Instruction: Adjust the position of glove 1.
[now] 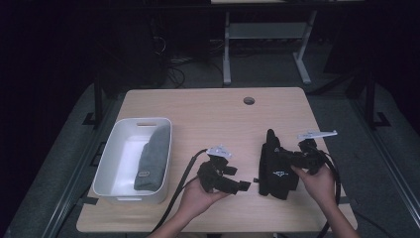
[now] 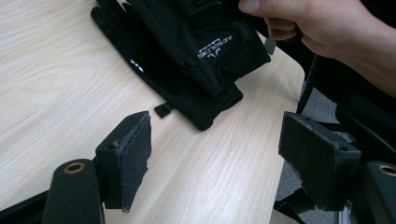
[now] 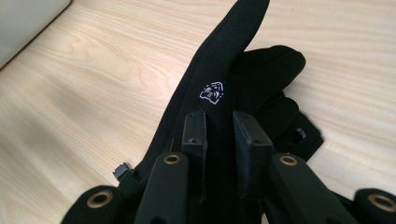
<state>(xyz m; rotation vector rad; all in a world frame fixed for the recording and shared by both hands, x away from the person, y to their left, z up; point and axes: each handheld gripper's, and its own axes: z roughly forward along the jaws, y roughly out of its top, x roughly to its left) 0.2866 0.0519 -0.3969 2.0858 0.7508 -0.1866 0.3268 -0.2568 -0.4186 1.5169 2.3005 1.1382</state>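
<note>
Item one, nearest our lens: right gripper (image 3: 219, 140), jaws drawn close with a fold of the black glove (image 3: 224, 70) pinched between the pads. We log it as gripping the glove at its cuff end. From this claw the glove runs straight ahead, long axis in line with the jaws, one finger pointing away over the table (image 3: 93, 93). A small white emblem sits just beyond the pads.

Item two: the glove as seen from above (image 1: 275, 168), a dark bundle directly to the left of the right gripper (image 1: 297, 161) and touching it, its length running away from the person. It looks to us like a pair stacked rather than one piece; in the left gripper view a second layer (image 2: 187, 88) lies beneath the lettered one (image 2: 205, 42). We cannot tell how much of the bundle is clear of the wood.

Item three: left gripper (image 2: 215, 154), jaws spread wide, nothing between the pads. The glove lies ahead of this claw, apart from it, with bare table between. From above, this gripper (image 1: 241, 186) rests just left of the glove.

Item four, outermost: white bin (image 1: 111, 163), well to the left of both claws, a folded grey cloth (image 1: 152, 158) inside along its right wall.

Judgement: the right hand has the glove; any carry towards the bin would run leftward past the open left claw.
</note>
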